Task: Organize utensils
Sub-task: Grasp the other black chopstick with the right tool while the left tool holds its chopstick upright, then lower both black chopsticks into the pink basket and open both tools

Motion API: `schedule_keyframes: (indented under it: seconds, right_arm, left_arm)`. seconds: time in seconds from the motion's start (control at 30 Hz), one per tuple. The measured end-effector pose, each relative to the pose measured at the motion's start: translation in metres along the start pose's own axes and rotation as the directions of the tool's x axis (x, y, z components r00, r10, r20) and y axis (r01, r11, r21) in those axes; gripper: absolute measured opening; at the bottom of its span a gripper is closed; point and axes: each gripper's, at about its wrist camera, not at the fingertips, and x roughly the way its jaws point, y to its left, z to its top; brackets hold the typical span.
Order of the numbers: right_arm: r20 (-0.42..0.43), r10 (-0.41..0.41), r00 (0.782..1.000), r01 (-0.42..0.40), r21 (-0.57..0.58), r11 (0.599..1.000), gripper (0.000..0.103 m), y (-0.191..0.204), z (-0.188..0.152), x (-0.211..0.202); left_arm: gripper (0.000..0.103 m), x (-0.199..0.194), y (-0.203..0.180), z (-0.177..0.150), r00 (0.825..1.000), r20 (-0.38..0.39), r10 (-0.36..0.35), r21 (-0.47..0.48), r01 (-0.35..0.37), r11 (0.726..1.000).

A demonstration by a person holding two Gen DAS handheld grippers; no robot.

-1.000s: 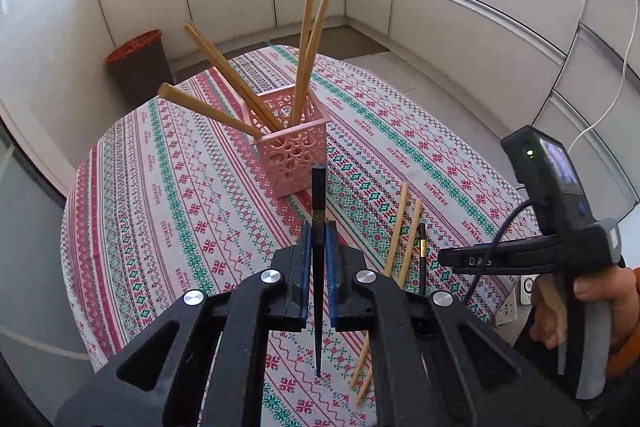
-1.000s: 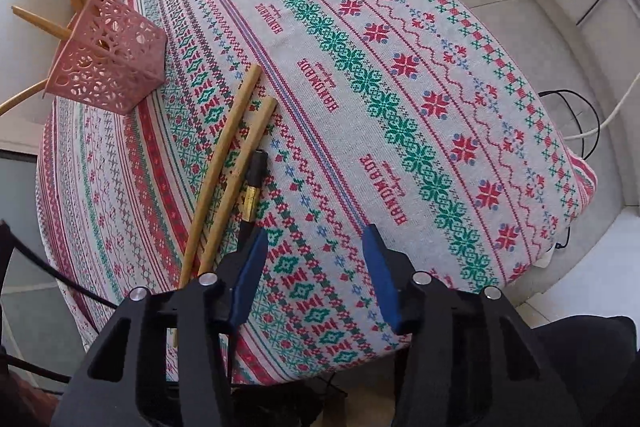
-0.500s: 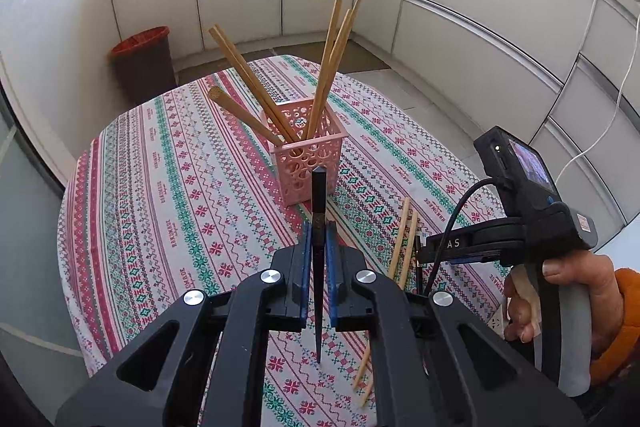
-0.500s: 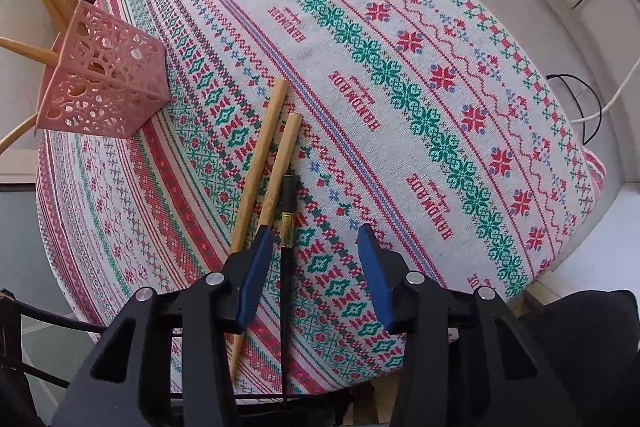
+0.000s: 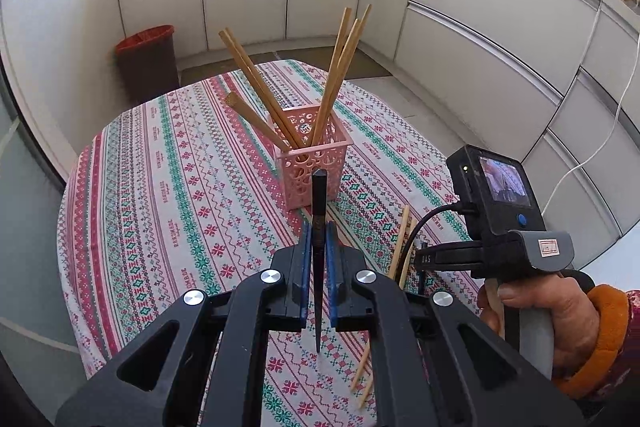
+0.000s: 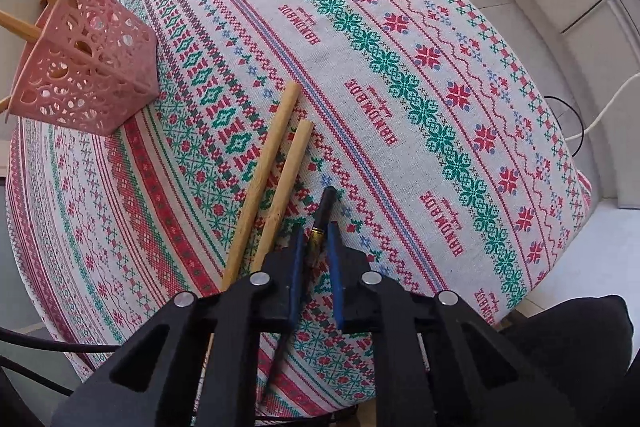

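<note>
Black chopstick [image 6: 320, 223] lies touching two wooden chopsticks [image 6: 262, 175], near pink basket [image 6: 86, 67].

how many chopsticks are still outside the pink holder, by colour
bamboo chopsticks: 2
black chopsticks: 2
total: 4

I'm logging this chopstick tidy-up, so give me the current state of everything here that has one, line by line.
Left gripper: jaws shut on a black chopstick, held upright.
Right gripper: jaws shut on the second black chopstick, still lying on the tablecloth.
Pink holder: upright, holding several wooden chopsticks.
Two wooden chopsticks: lying loose, side by side.
</note>
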Motion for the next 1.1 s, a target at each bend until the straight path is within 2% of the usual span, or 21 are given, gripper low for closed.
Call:
schedule_keyframes:
  seconds: [0.07,0.13,0.27,0.47,0.6,0.87,0.97,1.1]
  right_arm:
    - [0.015,0.057,0.998,-0.057,0.027,0.998,0.008,-0.012,0.006,-0.003]
    - [0.066,0.139,0.988,-0.142,0.052,0.988,0.007,-0.025,0.006,-0.01]
    - [0.207,0.271,0.94,-0.277,-0.001,0.961,0.007,-0.044,-0.001,-0.046]
    - [0.379,0.326,0.866,-0.278,-0.177,0.944,0.007,-0.073,-0.021,-0.11]
    - [0.442,0.363,0.82,-0.284,-0.235,0.929,0.007,-0.095,-0.032,-0.147]
    - [0.531,0.432,0.729,-0.319,-0.294,0.901,0.007,-0.102,-0.03,-0.214]
    - [0.57,0.457,0.683,-0.328,-0.32,0.889,0.007,-0.099,-0.025,-0.244]
    - [0.619,0.494,0.611,-0.351,-0.348,0.87,0.007,-0.096,-0.012,-0.282]
  left_arm:
    - [0.006,-0.002,0.0,0.0,1.0,0.003,0.004,-0.003,-0.004,1.0]
    - [0.006,-0.007,0.001,-0.001,1.0,0.014,0.003,-0.013,-0.002,1.0]
    - [0.006,-0.022,0.003,0.001,0.998,0.066,-0.025,-0.048,0.028,0.998]
    - [0.006,-0.045,-0.002,-0.002,0.991,0.13,-0.045,-0.096,0.058,0.994]
    - [0.006,-0.057,-0.009,0.006,0.989,0.146,-0.04,-0.08,0.052,0.995]
    - [0.006,-0.093,-0.015,0.042,0.975,0.222,-0.033,-0.058,0.047,0.997]
    - [0.006,-0.105,-0.016,0.063,0.963,0.269,-0.022,-0.051,0.037,0.998]
    - [0.006,-0.113,-0.016,0.096,0.943,0.333,0.0,-0.043,0.015,0.999]
